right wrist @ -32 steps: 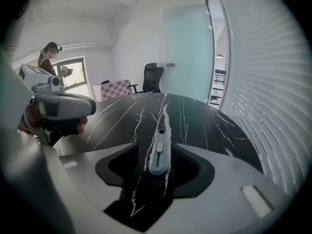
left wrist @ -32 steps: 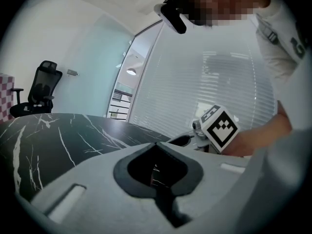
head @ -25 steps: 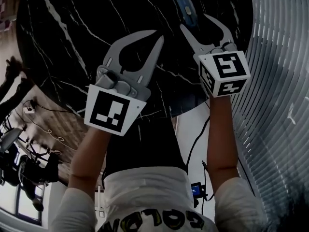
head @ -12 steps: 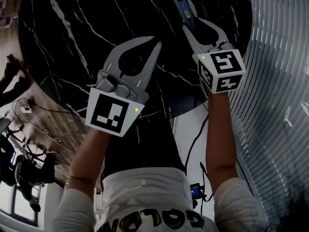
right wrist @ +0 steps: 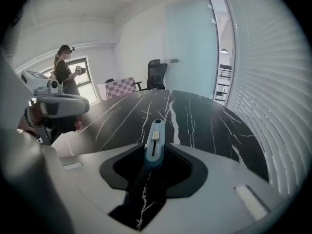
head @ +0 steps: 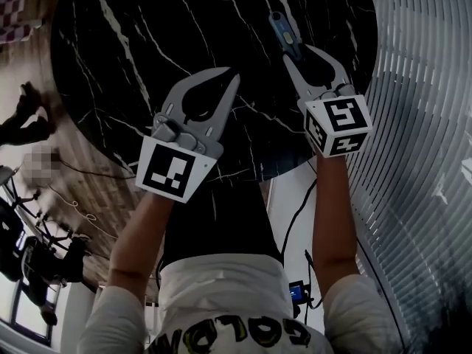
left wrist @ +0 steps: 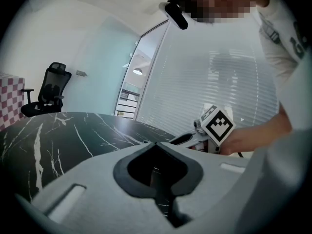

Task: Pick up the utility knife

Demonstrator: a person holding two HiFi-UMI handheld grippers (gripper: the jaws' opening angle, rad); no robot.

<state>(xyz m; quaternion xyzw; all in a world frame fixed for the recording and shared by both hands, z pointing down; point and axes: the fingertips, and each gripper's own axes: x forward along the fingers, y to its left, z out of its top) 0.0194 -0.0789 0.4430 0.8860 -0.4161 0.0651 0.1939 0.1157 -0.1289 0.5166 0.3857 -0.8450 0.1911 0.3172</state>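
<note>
The right claw [right wrist: 154, 145] was clamped on the utility knife [right wrist: 156, 130], a slim, rounded blue plastic body with a pale slider along its top. The knife's far end stuck out ahead of the claw's tips, and its near end sat inside the dark, ribbed pads of the matte grey jaws, cut off from sight there. Beneath and beyond the claw spread the round table [head: 147, 65], glossy black stone with thin white veins. Whether the knife touched that surface could not be made out. The left claw [left wrist: 155, 143], beside it over the same table, had its tips together around an empty teardrop hollow. To the right claw's right ran ribbed pale blinds [head: 420, 124], dim in the head view.
</note>
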